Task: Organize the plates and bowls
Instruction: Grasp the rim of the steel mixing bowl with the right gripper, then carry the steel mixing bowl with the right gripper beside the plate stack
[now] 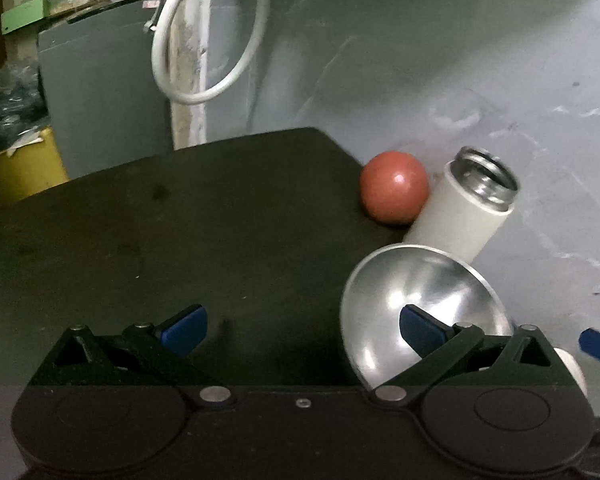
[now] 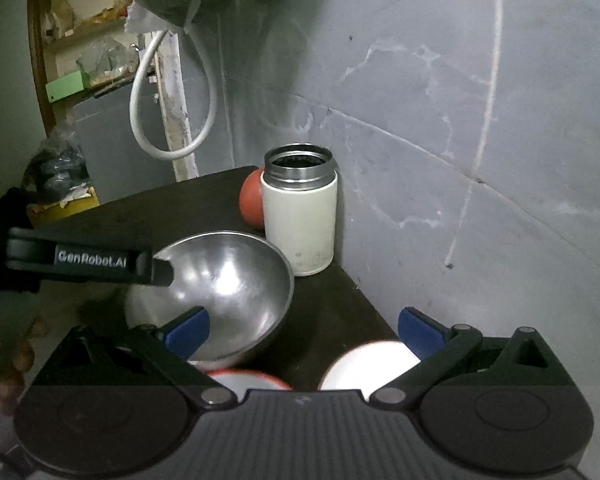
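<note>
My left gripper (image 1: pixel 302 330) gapes wide, empty, one finger inside the steel bowl (image 1: pixel 416 316) beside the flask (image 1: pixel 464 216). Right gripper (image 2: pixel 304 334) open too. Next: close on its rim.

Both wrist views sit low and close over the table (image 1: pixel 180 220) — sharing the steel bowl (image 2: pixel 236 280).

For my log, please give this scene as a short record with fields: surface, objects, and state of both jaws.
surface: dark table against a grey wall
bowl: steel bowl, tilted, near the table's right edge
flask: white flask, lid off, behind the bowl
ball: red ball beside the flask
left gripper: jaws open, one finger inside the bowl
right gripper: jaws open, holding nothing
</note>
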A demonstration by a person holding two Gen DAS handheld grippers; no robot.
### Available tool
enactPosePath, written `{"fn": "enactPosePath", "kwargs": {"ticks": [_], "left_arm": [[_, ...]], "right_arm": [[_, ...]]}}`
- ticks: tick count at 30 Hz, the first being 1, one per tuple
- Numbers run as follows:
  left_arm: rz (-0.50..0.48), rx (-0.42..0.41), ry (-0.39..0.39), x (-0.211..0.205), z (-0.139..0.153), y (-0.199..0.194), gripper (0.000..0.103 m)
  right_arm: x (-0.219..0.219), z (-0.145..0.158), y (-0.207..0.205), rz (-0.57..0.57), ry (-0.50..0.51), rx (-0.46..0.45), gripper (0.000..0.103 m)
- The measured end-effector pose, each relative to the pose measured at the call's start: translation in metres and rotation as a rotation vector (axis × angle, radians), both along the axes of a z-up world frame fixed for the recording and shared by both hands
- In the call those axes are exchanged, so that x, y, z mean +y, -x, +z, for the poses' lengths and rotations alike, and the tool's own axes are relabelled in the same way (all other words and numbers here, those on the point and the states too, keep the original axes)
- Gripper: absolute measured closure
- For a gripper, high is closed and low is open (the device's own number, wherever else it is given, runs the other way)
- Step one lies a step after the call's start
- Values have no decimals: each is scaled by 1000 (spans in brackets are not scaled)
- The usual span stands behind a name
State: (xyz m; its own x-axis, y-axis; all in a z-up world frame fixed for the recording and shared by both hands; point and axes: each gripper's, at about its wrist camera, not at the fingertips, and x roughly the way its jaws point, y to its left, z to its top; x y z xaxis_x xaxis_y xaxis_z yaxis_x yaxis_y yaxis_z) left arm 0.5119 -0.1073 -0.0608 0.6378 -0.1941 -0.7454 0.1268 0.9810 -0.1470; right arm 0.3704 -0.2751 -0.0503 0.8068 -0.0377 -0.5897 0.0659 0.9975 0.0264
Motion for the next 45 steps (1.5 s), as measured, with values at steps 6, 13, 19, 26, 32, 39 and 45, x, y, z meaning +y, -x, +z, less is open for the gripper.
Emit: {"fn": "enactPosePath", "kwargs": {"ticks": [6, 13, 19, 26, 32, 39, 45], "left_arm": [[26, 30, 38, 6, -7, -5, 16], [-18, 43, 87, 6, -9, -2, 70], [-63, 31, 106, -2, -8, 3, 94], [-49, 28, 98, 1, -5, 8, 94], [-41, -18, 94, 11, 6, 25, 94], [-35, -87, 126, 18, 33, 51, 94], [-64, -118, 128, 11, 52, 82, 94]], "right_arm": [[4, -8, -10, 18, 6, 26, 19], [8, -13, -16, 37, -22, 42, 50], [11, -14, -22, 50, -47, 54, 69], [8, -14, -21, 48, -86, 56, 81], [11, -6, -6, 71, -129, 3, 81], [8, 21, 16, 98, -168, -78, 81], [-4, 37, 47, 109, -184, -104, 81]]}}
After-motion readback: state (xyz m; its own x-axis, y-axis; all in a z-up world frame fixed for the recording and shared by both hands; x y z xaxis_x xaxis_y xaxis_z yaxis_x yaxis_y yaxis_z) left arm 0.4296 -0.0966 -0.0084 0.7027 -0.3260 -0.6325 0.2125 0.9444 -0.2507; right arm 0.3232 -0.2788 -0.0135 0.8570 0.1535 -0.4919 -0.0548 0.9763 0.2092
